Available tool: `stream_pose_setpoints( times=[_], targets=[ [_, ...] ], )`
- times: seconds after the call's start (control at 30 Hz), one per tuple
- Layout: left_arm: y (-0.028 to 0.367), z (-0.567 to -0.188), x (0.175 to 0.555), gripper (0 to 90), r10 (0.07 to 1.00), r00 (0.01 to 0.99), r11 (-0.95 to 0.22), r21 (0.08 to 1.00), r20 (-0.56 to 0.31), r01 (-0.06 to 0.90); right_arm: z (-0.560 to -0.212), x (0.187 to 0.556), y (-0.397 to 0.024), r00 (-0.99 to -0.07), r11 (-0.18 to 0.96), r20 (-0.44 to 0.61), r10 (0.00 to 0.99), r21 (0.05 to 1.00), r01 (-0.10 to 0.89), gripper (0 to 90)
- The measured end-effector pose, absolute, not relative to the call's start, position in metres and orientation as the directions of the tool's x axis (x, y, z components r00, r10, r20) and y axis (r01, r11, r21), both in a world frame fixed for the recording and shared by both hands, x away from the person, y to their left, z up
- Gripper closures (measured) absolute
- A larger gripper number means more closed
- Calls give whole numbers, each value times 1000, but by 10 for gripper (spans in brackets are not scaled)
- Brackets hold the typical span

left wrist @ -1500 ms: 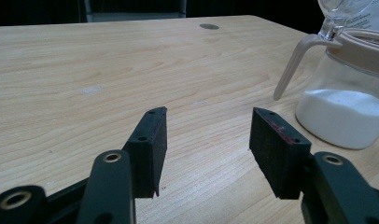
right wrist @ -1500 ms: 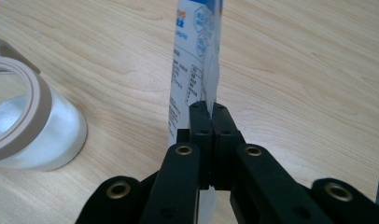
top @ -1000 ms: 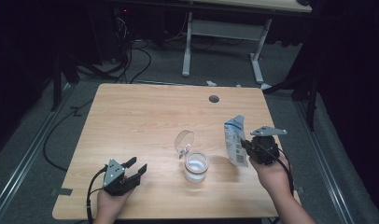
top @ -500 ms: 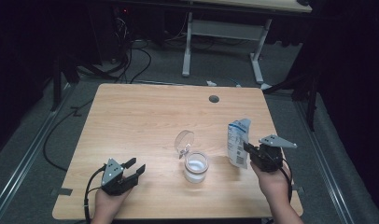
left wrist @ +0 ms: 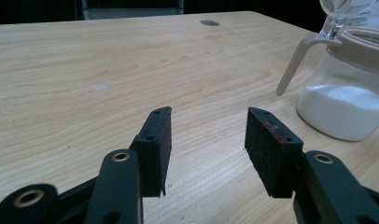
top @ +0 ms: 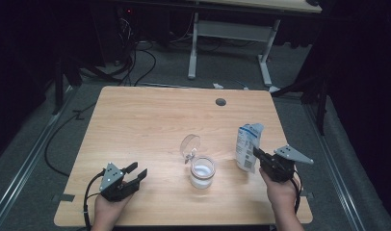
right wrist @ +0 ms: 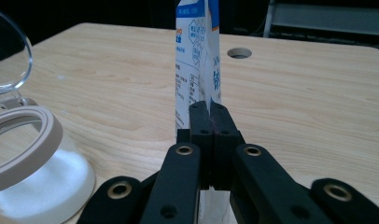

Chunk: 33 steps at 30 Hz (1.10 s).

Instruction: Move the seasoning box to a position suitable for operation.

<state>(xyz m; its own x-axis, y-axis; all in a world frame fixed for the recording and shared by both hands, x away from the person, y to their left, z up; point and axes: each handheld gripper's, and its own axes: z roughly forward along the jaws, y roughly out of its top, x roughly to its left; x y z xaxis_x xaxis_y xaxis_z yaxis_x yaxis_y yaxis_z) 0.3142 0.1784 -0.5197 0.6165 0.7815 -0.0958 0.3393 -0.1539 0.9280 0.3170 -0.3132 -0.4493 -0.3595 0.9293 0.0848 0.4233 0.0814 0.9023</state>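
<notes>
A white and blue pouch (top: 246,147) stands upright at the right of the wooden table (top: 150,120). My right gripper (top: 257,154) is shut on its near edge; in the right gripper view the jaws pinch the pouch (right wrist: 197,51) flat at its lower part, at the right gripper (right wrist: 210,112). Left of it sits a glass jar (top: 202,172) partly filled with white powder, its clear lid (top: 189,146) flipped open. My left gripper (top: 136,172) rests at the front left, open; its jaws have closed slightly, with nothing between them. The left gripper (left wrist: 208,140) points toward the jar (left wrist: 346,102).
A round cable hole (top: 220,102) lies near the table's far edge. Beyond the table stand a desk frame (top: 193,43) and floor cables (top: 131,62). The jar (right wrist: 33,158) is close to the pouch's left side.
My right gripper has come down and slightly nearer with the pouch, which went from tilted toward the jar to upright. The left gripper stayed in place.
</notes>
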Motion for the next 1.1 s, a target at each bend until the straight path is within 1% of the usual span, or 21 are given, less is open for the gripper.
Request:
stream_pose_setpoints(
  times=[0.3,0.43,0.6,0.77,0.87,1.1],
  targets=[
    [191,-518,317,503,811,576,-130,927,-105,351,-462,311,-316,-366,63,82,927,928,366,900],
    [199,-518,315,494,828,553,-130,927,-95,352,-464,307,-321,-366,40,91,926,942,334,900],
    [206,-520,312,487,835,542,-132,919,-100,373,-464,309,-329,-368,23,106,924,944,329,900],
    [210,-521,304,480,838,540,-157,915,-75,371,-465,313,-336,-346,14,100,933,950,313,900],
    [212,-522,301,480,840,535,-145,915,-88,377,-467,318,-339,-333,11,100,937,949,316,900],
    [213,-522,296,480,834,545,-151,916,-85,373,-472,328,-349,-292,2,96,952,948,318,900]
  ],
)
